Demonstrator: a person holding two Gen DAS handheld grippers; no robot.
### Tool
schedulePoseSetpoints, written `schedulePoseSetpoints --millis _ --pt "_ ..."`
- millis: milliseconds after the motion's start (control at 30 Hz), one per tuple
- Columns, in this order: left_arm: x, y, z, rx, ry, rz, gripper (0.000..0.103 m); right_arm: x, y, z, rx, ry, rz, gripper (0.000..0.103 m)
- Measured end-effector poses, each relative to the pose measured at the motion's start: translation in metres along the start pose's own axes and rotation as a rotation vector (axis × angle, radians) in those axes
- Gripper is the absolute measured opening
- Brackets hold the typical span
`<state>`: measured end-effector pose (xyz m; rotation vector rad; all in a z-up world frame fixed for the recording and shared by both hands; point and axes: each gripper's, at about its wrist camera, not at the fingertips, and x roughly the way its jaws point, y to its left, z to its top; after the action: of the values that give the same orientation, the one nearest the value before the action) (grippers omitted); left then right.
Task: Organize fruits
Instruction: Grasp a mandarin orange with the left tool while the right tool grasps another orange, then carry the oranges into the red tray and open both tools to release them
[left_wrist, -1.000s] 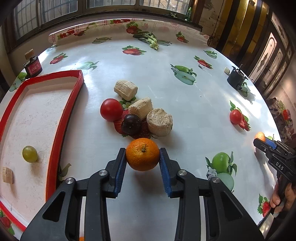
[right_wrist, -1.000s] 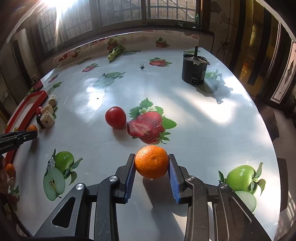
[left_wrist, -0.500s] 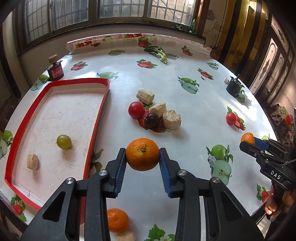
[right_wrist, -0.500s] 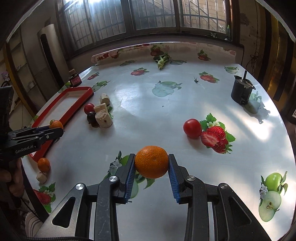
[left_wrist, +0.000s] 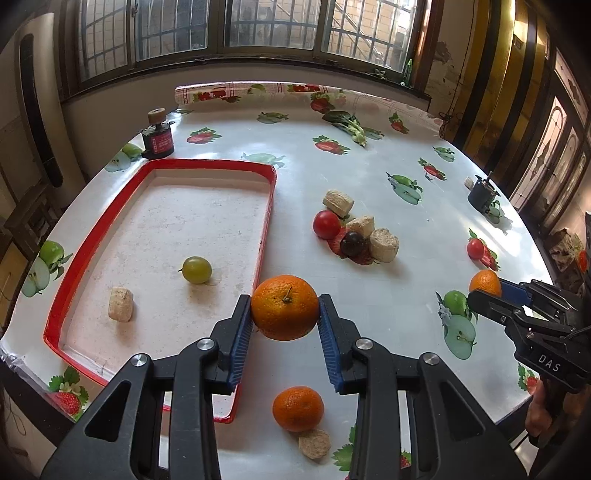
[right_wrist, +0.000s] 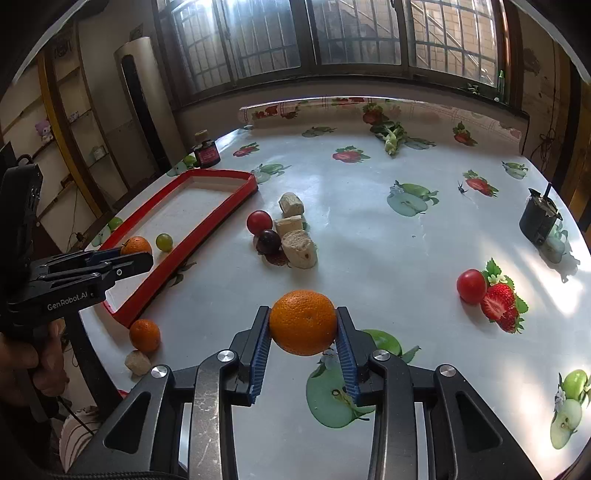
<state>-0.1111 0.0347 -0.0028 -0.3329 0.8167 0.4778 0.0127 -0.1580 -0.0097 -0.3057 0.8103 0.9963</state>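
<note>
Tangerine (left_wrist: 297, 408) beside tray (left_wrist: 271, 206) corner

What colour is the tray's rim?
Red rim around a pale speckled floor; clearest in the left wrist view.

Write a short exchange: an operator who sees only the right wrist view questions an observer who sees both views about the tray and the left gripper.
Operator: Is anything in the red tray besides the green grape?
Observer: Yes. A beige chunk lies on the tray floor, apart from the grape.
Operator: Does the left gripper hold its orange squarely?
Observer: Yes. Both blue pads press its sides, and its stem faces the camera.
</note>
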Motion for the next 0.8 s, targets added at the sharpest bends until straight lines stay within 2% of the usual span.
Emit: schedulePoseSetpoints --millis 800 --pt "-0.01 0.071 0.004 -0.108 -0.023 0.077 0.033 0.029 0.074 0.04 -0.109 -0.017 0.138 0.034"
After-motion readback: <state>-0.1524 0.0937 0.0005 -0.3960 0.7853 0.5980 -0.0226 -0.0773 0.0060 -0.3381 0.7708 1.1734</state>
